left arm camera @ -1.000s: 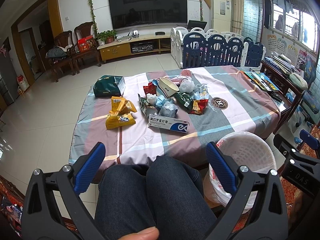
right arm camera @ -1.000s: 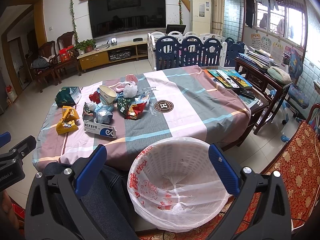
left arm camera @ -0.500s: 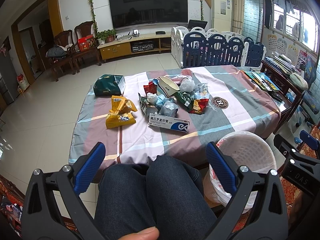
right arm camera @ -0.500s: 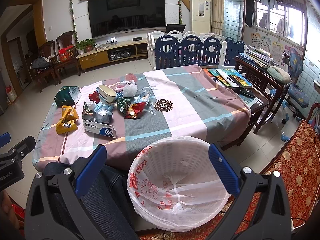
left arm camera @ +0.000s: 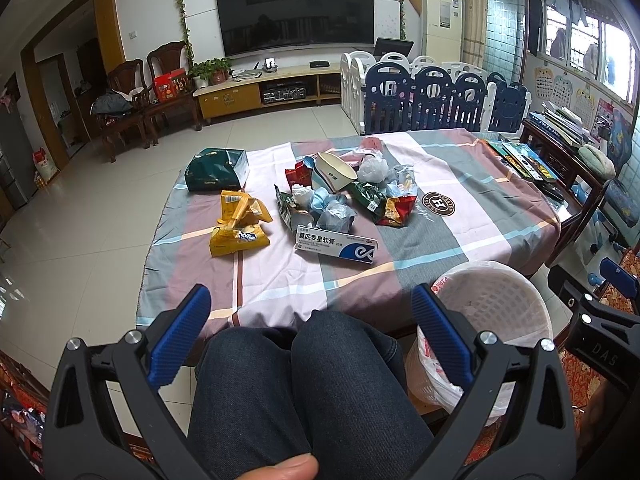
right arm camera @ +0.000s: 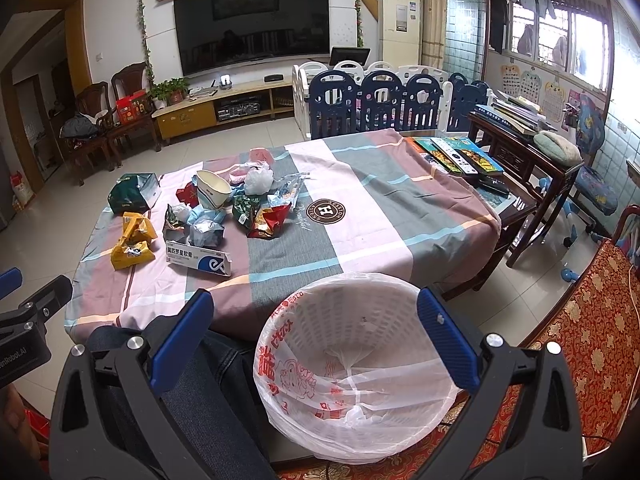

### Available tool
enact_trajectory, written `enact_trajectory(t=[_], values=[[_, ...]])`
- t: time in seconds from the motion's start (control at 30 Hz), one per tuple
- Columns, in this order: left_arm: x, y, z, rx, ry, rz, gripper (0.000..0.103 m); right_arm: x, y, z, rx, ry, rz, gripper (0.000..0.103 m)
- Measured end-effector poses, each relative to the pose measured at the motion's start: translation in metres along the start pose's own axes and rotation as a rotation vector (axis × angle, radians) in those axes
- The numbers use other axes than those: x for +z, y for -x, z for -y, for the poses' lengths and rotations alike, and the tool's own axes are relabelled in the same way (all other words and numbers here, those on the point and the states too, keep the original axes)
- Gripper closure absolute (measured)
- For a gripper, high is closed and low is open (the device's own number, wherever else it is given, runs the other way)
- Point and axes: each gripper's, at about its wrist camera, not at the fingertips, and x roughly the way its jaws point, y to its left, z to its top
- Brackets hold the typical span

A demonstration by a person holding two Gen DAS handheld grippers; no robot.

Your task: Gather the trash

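Note:
Trash lies on a table with a striped cloth (left arm camera: 460, 184): a white and blue ointment box (left arm camera: 336, 245) (right arm camera: 198, 261), yellow wrappers (left arm camera: 239, 224) (right arm camera: 134, 242), a green packet (left arm camera: 216, 170), crumpled snack bags (left arm camera: 394, 208) and a cream bowl (left arm camera: 334, 170). A white basket lined with a plastic bag (right arm camera: 356, 364) (left arm camera: 486, 320) stands on the floor at the table's near edge. My left gripper (left arm camera: 310, 312) hangs open above the person's knees, short of the table. My right gripper (right arm camera: 314, 312) is open over the basket, nothing between its fingers.
The person's legs in dark jeans (left arm camera: 296, 392) fill the space before the table. A side table with books (right arm camera: 460, 156) stands to the right, a red patterned seat (right arm camera: 592, 320) at the near right. A blue and white playpen fence (left arm camera: 432, 98) is behind the table.

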Motion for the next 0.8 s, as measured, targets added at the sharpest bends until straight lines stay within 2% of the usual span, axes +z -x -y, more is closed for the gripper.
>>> enact_trajectory(t=[0.8], values=[[0.0018,0.0007,0.0020,-0.002,-0.002,-0.008,0.003,-0.0010,-0.0011,0.0006,-0.002,-0.002,-0.002,0.003]])
